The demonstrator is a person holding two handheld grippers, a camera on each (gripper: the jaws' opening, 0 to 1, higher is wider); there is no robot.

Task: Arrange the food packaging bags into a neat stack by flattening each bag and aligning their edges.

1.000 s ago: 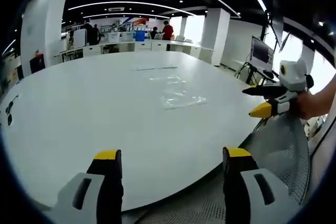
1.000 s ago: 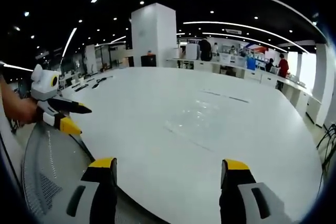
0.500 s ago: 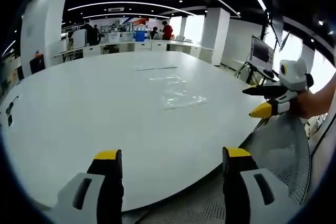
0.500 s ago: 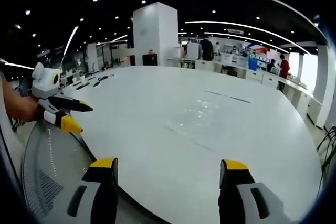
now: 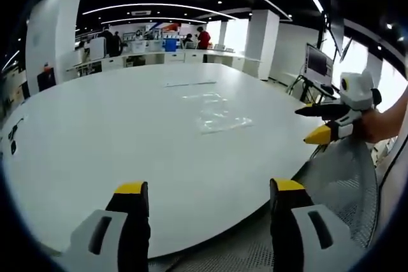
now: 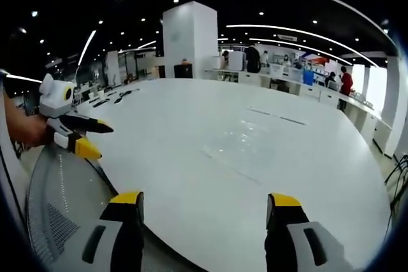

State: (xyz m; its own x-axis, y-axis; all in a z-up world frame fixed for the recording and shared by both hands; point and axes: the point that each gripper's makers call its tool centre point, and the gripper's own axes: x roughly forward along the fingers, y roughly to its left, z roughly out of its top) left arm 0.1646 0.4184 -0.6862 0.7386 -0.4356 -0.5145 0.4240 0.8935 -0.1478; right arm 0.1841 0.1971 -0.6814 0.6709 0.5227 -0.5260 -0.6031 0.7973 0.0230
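Clear food packaging bags (image 5: 217, 114) lie flat on the big white round table (image 5: 115, 138), well beyond my left gripper (image 5: 204, 190), which stands open with nothing between its jaws. In the right gripper view the same bags (image 6: 245, 141) show as faint glossy sheets near the table's middle. My right gripper (image 6: 203, 199) is open and empty above the near table edge. The right gripper (image 5: 322, 122) also appears at the right of the left gripper view, held by a hand. The left gripper (image 6: 86, 137) appears at the left of the right gripper view.
A grey mesh chair (image 5: 344, 183) sits at the table's edge below the right gripper. A thin strip (image 5: 189, 83) lies farther back on the table. Dark small items (image 5: 13, 133) rest near the left rim. People stand at distant counters (image 5: 159, 46).
Both views have barely shifted. In the right gripper view the left gripper has dropped slightly. The bags have not moved.
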